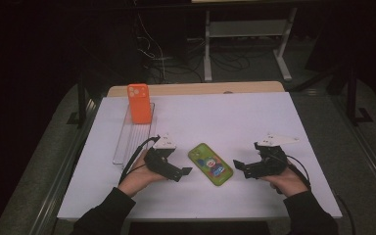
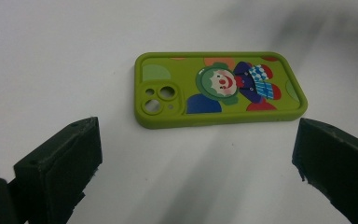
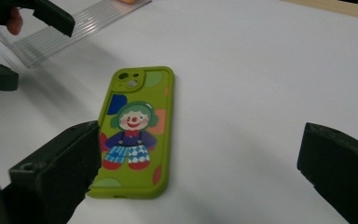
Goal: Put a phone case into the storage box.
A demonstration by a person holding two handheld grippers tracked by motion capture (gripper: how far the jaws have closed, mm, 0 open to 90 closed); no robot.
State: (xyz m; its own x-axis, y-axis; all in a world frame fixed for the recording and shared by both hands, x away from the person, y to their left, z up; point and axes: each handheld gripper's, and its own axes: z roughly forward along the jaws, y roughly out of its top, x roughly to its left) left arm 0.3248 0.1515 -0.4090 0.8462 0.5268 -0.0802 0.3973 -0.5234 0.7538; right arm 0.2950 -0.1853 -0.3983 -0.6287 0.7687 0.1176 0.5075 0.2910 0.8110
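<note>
Between both released tools, left tool (image 1: 186,171) and right tool (image 1: 239,165), a green clown-print phone case (image 1: 210,164) lies flat; the high view adds an orange phone case (image 1: 139,103) far left.

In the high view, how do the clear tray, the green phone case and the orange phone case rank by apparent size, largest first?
1. clear tray, clearly the longest.
2. and 3. green phone case and orange phone case look nearly alike; the orange one stands farther from the camera, so I do not rank them.
</note>
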